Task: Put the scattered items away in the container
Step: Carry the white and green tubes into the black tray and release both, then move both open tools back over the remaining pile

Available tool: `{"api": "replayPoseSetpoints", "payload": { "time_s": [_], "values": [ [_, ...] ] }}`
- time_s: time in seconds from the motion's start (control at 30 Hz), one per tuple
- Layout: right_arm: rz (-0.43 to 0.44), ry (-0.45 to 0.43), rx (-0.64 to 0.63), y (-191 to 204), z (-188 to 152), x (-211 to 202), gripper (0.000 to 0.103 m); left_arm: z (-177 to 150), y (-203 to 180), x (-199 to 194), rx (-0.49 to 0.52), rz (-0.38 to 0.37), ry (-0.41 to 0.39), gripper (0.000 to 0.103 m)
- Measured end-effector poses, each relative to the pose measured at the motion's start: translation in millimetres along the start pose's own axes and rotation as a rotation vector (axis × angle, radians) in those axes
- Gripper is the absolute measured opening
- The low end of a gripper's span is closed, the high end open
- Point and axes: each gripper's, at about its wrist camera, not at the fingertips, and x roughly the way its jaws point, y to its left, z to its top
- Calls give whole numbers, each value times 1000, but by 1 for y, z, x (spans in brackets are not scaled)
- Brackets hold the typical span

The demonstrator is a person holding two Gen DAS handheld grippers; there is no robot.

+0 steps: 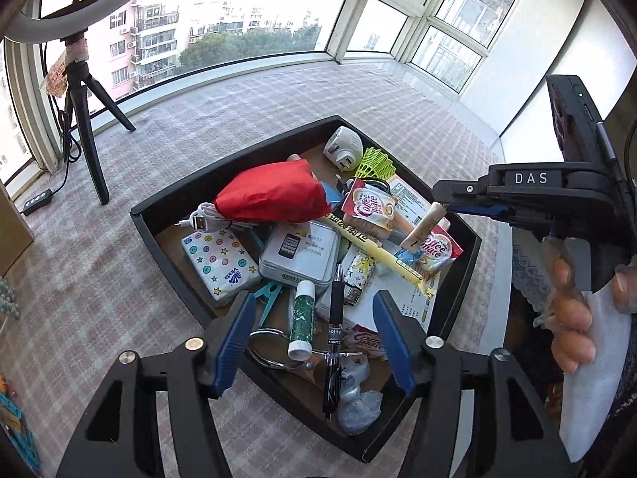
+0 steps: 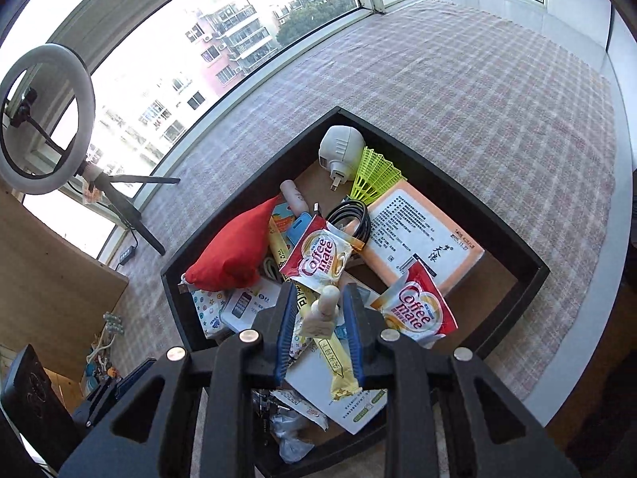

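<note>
Plaid woven cloth (image 1: 278, 91) w/ black rectangular tray (image 1: 462, 279)

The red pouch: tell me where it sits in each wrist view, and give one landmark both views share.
Left wrist view: the red pouch lies left of centre in the black box, above the grey tin.
Right wrist view: the red pouch lies by the box's left wall, left of the upper Coffee mate sachet.
Shared landmark: the white plug adapter in the box's far corner, beside the green shuttlecock.

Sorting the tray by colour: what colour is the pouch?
Red; the pouch shows best in the left wrist view.
</note>
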Motion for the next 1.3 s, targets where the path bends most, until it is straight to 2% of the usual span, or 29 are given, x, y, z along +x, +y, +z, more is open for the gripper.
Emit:
{"api": "replayPoseSetpoints", "payload": {
  "time_s": [0.07,0.13,0.37,0.77,0.9,1.0,1.13,1.3],
  "values": [
    [-14,-25,-25,3,-2,-4,37,-1,3,1,0,17,9,69],
    [-33,-40,-47,7,-3,-5,37,-3,10,1,-9,33,21,69],
    [-4,-25,-113,29,-12,-3,37,-12,36,-15,-76,95,28,69],
    [90,63,-279,93,-59,15,37,-44,84,-90,-210,262,-37,70],
    [128,78,-345,117,-76,15,37,-61,94,-117,-248,337,-71,76],
    [145,73,-408,135,-90,10,38,-79,101,-134,-304,372,-70,77],
    [158,67,-480,153,-111,6,43,-107,109,-153,-377,432,-70,77],
    [182,81,-559,173,-141,4,44,-140,118,-177,-458,493,-77,77]
  ]
}}
